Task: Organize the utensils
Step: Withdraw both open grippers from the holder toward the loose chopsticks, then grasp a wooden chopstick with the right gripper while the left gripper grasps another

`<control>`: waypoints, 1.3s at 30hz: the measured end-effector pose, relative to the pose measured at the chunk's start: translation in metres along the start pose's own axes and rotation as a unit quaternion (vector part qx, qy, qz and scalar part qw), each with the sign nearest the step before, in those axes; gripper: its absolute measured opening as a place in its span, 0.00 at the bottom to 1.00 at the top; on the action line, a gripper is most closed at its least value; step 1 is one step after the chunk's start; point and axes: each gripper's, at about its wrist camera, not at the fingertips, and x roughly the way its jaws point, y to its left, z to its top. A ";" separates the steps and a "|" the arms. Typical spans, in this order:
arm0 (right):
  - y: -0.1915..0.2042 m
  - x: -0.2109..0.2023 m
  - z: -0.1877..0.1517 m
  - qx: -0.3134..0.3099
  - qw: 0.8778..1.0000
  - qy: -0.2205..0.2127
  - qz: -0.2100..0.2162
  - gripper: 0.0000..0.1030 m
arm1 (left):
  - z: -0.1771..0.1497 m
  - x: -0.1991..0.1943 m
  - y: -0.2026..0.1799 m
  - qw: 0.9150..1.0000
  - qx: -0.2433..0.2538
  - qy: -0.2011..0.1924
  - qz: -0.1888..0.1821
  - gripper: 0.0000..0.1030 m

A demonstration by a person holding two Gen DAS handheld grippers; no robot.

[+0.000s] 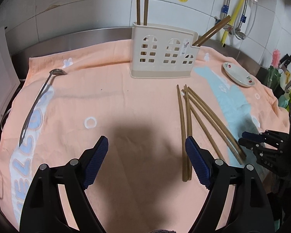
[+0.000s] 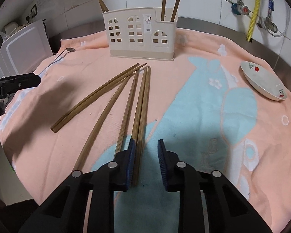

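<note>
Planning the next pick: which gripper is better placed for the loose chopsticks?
Right. The right gripper is open, its jaws over the ends of the brown wooden chopsticks on the peach towel. The left gripper is open over bare towel beside them.

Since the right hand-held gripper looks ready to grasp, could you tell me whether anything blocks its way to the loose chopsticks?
Nothing visible does: the right hand-held gripper is open directly over the loose chopsticks on the towel, with only bare cloth around them.
</note>
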 end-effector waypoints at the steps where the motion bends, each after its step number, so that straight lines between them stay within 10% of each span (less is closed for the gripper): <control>1: 0.000 0.002 0.001 -0.001 1.000 0.002 0.002 0.18 | -0.001 0.000 0.001 1.000 -0.001 0.001 0.000 0.78; 39: 0.002 0.024 0.006 -0.014 1.000 0.020 -0.008 0.08 | -0.010 0.008 -0.003 1.000 -0.006 0.014 -0.013 0.78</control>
